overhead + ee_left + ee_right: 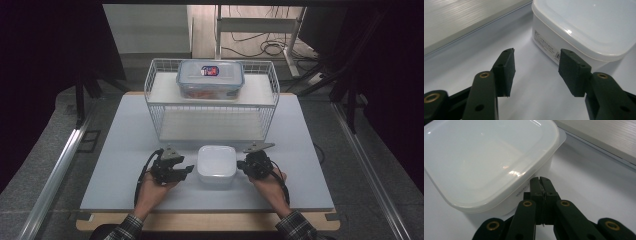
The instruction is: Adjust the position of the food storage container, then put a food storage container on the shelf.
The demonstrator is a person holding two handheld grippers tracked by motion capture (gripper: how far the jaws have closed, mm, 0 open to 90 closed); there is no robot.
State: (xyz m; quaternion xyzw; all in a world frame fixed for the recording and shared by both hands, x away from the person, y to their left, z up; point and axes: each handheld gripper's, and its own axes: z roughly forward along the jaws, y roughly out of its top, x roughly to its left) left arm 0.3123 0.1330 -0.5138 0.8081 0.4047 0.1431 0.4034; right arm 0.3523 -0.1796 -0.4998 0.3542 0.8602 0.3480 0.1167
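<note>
Between the two grippers on the table (125, 150), white lidded container (217, 164), flanked closely by left gripper (186, 169), jaws part-open and empty, and right gripper (242, 165), jaws closed with tips beside the container's wall, below the lid rim.

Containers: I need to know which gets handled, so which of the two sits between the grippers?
The white container, opaque and low, on the table's near part between both grippers. The clear container sits atop the wire rack, farther back.
</note>
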